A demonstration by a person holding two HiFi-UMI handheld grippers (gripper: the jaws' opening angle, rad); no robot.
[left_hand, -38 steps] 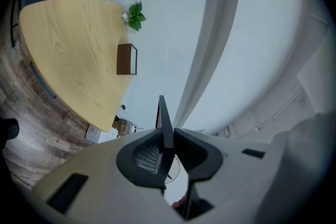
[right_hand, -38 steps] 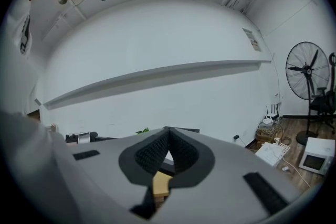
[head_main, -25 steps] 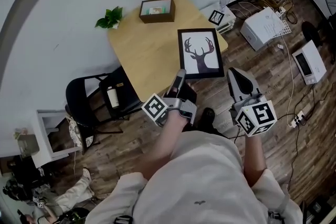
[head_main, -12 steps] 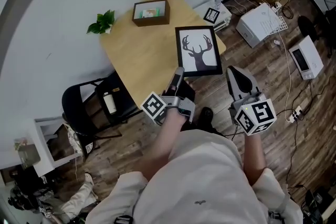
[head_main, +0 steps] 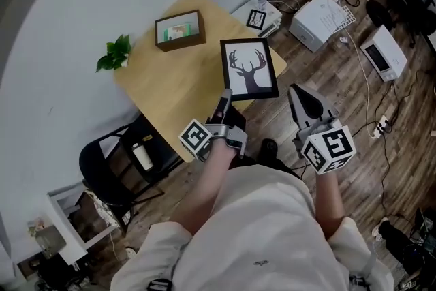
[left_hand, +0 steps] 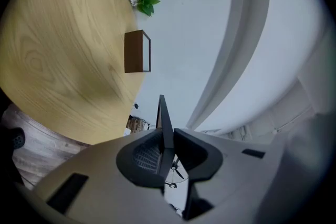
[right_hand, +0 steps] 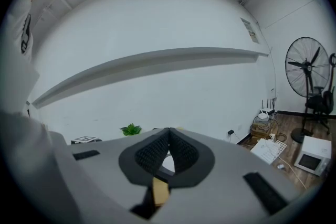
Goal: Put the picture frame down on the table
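The picture frame (head_main: 248,69), black with a deer silhouette on white, hangs over the right corner of the wooden table (head_main: 170,88). My left gripper (head_main: 223,103) is shut on its near edge. In the left gripper view the frame (left_hand: 163,115) shows edge-on, pinched between the two pads, with the table (left_hand: 58,50) off to the left. My right gripper (head_main: 298,94) hovers over the floor to the frame's right, apart from it. Its pads (right_hand: 157,152) meet at the tips, and the right gripper (right_hand: 169,136) holds nothing.
A small brown box frame (head_main: 180,30) and a green plant (head_main: 112,54) stand at the table's far side by the wall. A black chair (head_main: 116,160) sits left of the table. A white printer (head_main: 317,13), a microwave (head_main: 383,54), cables and a fan (right_hand: 310,68) occupy the floor at right.
Both grippers have moved across the room with the frame still in the left one. In the head view the table and floor items have slid left and up.
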